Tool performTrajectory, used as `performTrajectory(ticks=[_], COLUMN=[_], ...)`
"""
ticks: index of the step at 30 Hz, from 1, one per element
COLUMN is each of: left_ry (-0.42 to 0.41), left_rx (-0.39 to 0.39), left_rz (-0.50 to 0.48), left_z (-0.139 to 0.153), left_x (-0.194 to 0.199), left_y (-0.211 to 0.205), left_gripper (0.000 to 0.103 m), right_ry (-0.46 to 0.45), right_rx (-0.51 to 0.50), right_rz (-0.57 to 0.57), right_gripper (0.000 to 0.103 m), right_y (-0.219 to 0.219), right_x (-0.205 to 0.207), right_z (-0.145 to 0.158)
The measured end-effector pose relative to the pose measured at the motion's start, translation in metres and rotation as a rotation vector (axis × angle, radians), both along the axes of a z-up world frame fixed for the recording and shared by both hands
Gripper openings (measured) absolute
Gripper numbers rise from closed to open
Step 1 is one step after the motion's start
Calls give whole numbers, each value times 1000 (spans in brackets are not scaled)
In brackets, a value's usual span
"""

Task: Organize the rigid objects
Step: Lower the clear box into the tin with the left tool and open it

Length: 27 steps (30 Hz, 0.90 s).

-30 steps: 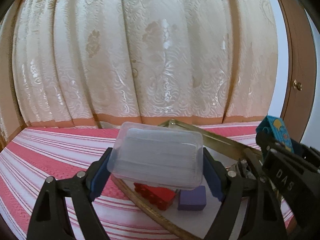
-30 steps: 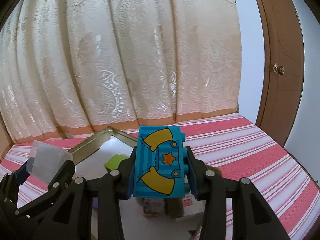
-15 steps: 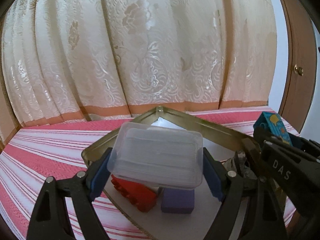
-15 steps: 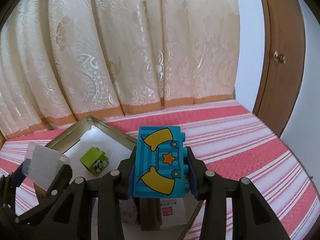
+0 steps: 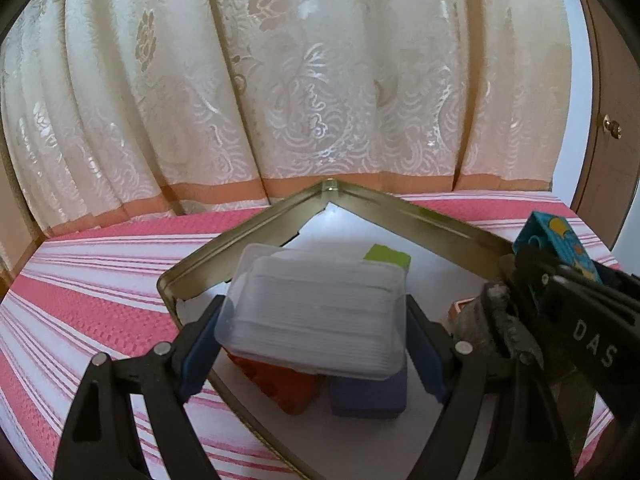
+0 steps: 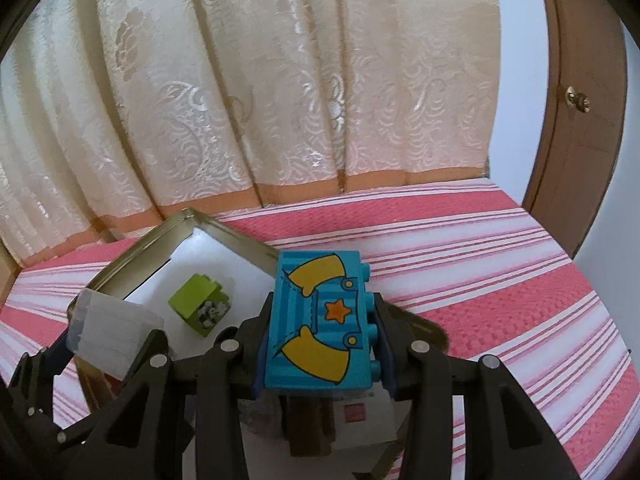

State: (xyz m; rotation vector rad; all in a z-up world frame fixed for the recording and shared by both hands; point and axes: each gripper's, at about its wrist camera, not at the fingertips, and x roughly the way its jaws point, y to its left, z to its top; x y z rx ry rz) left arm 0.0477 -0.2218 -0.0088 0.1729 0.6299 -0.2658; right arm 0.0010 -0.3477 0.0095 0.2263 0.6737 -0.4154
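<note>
The left gripper (image 5: 312, 344) clamps a clear plastic case (image 5: 316, 312), long axis crosswise, hanging over the gold-rimmed tray (image 5: 240, 240) at lower centre; the right gripper (image 6: 320, 344) grips a blue toy brick (image 6: 320, 320) above the tray's near corner. Since earlier, more tray interior shows under both.

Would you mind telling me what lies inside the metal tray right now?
The metal tray holds a green block, a red block and a purple block. The clear box in the left claw hides what lies beneath it.
</note>
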Motion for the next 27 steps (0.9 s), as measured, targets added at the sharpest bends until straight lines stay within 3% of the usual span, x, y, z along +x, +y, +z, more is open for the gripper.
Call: performTrajectory(ticks=[6,10,13,15,20,24,27], left_ry=[4,12,9,-5,11,40,15], left_rx=[12,17,3,-14,-9,-52,-62], left_rz=[6,0,-9,-20,-28,-34,-34], left_z=[-1,-2,0,2,1,0,2], left_x=[1,0,-2,-5,-4,-2,-7], left_y=[0,-2,-1,0,-1,6,11], left_gripper=[84,86,103,103,103,103,103], right_ry=[23,35,43,14,-10,-48,-82], right_rx=[82,69,57,44,23,44,60], right_rz=[113,159,157,145,117,91,66], right_gripper=[46,50,70,85,87,86,86], right_y=[9,17,18,18,18,12,8], right_x=[10,14,14,9,5,-1,-7], right_z=[-4,-6,-5,-1,2,4,6])
